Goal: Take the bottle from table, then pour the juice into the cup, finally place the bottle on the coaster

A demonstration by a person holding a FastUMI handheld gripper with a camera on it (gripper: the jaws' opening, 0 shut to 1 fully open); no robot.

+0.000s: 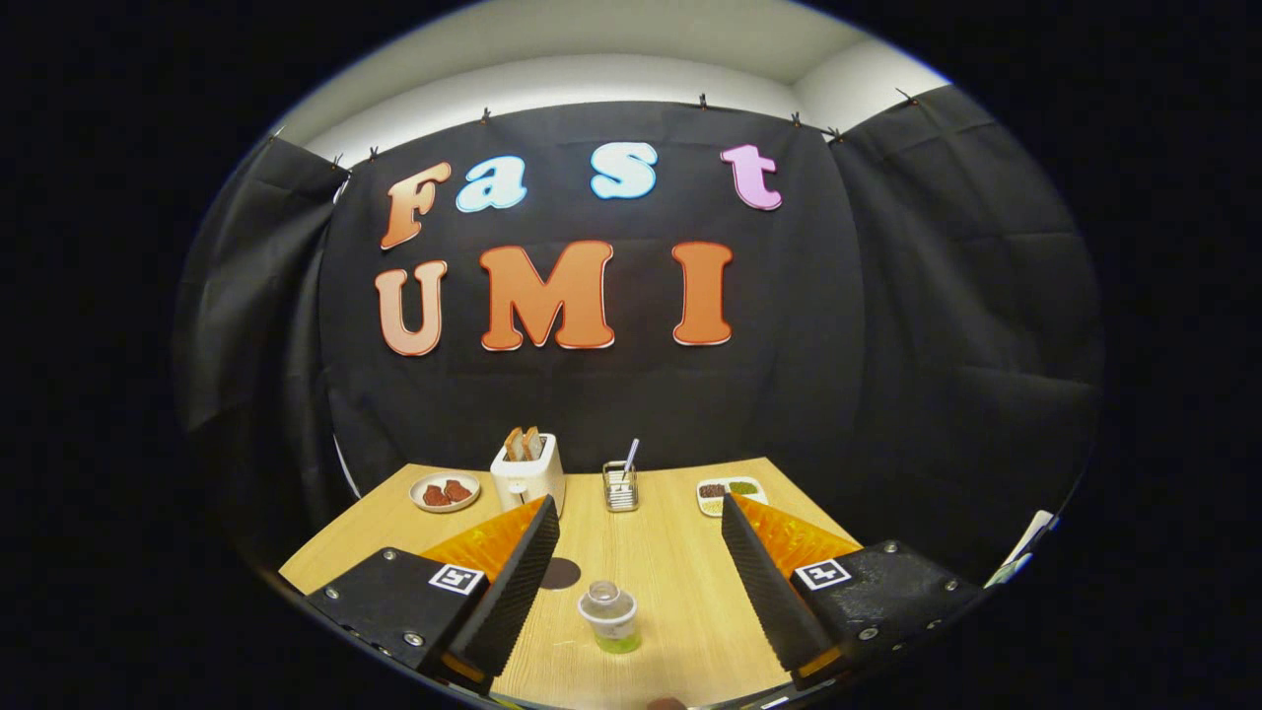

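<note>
Bottle [609, 617] stands upright on the counter [670, 562] between my gripper [641, 528] fingers, nearer their base than their tips, so I judge I'm lined up to take it. The gripper is spread wide and holds nothing. A dark round coaster [560, 573] lies at about 10 o'clock from the bottle, beside the left finger. I can't make out the cup.

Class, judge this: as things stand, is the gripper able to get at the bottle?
Probably yes. The gripper is open, the bottle stands upright between its fingers, touching neither, with bare table around it.
</note>
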